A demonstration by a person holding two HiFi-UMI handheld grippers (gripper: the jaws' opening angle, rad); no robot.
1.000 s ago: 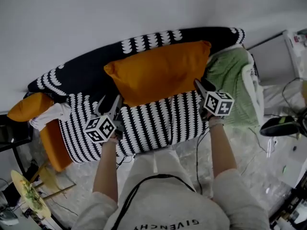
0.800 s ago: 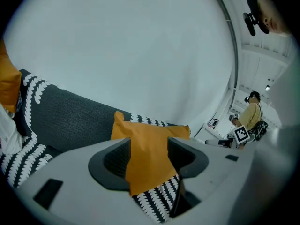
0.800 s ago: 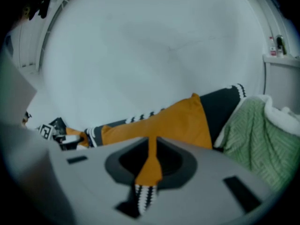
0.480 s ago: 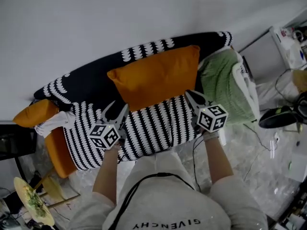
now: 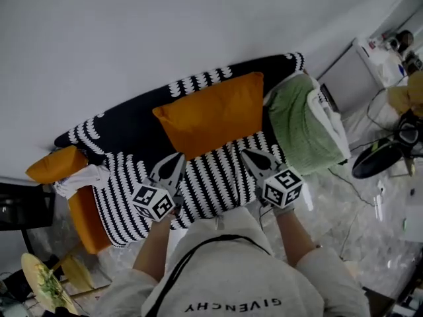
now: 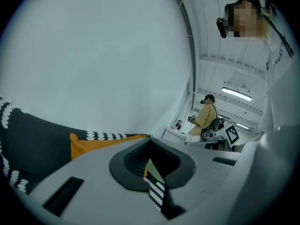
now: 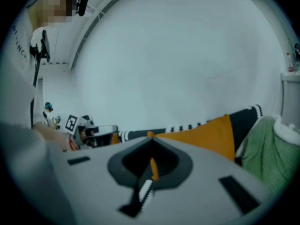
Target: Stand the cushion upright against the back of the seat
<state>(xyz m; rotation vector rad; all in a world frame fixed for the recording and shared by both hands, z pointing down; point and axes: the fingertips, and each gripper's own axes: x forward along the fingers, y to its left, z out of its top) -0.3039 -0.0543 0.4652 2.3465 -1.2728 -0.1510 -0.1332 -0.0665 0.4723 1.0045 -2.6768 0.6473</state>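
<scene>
**A:** Where is the cushion, reckoned from the tongs?

**B:** The orange cushion (image 5: 210, 119) stands upright on the seat, ahead of both tongs. It leans against the dark back of the sofa (image 5: 125, 114). Its lower edge lies just beyond their tips, and neither pair touches it.

**A:** And the tongs themselves?

**B:** The left tongs (image 5: 173, 165) are pressed together with nothing pinched. In the left gripper view only a thin slit shows between the jaws, and through it a strip of patterned cover and a sliver of orange farther off. The right tongs (image 5: 252, 158) are likewise pressed together and empty. Both hang over the front of the black-and-white seat cover (image 5: 211, 177), apart from each other, with the cushion's middle roughly between them.

**A:** What lies to either side?

**B:** To the right of the right tongs a green blanket (image 5: 299, 127) is heaped at the sofa's end, just beside the cushion's right edge. Well to the left of the left tongs, at the other end, are a second orange cushion (image 5: 56, 165) and a white cloth (image 5: 82, 177). Behind everything is a plain pale wall (image 5: 165, 25).
</scene>
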